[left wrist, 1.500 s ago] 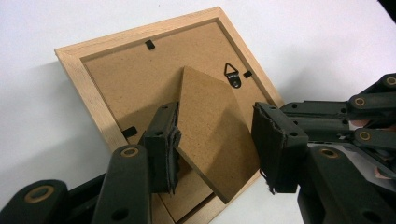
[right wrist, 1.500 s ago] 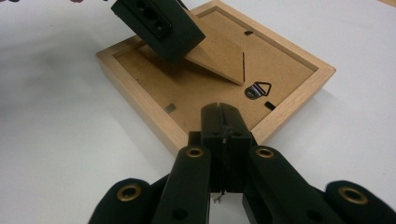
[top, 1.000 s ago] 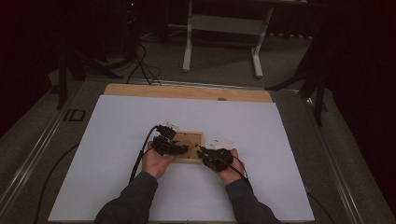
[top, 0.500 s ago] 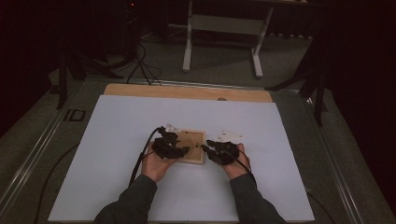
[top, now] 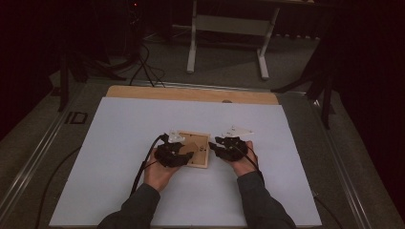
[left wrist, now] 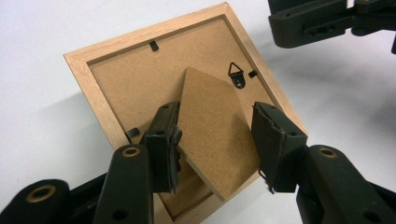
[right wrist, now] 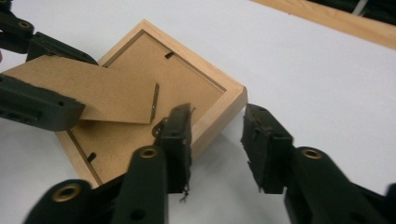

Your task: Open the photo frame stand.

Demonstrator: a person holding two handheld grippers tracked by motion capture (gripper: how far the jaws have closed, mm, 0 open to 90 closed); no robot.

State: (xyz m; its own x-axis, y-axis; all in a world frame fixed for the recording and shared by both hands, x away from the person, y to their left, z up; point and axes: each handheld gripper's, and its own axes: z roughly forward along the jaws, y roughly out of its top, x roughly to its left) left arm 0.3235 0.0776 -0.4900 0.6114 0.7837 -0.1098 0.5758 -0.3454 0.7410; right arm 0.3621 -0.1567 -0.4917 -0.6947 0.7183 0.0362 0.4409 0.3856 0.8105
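Wooden frame (right wrist: 219,105) outside opened right gripper (right wrist: 215,149)

Pale wooden frame (left wrist: 93,88), matt fibreboard backing (left wrist: 140,88)

Dim and grainy from above, dark beyond the table (top: 119,124); brighter, sharp close up, with soft shadows.

Wooden picture frame (right wrist: 205,100) face down, cardboard stand (right wrist: 93,95) lifted, right gripper (right wrist: 215,140) jaws just opening, empty.
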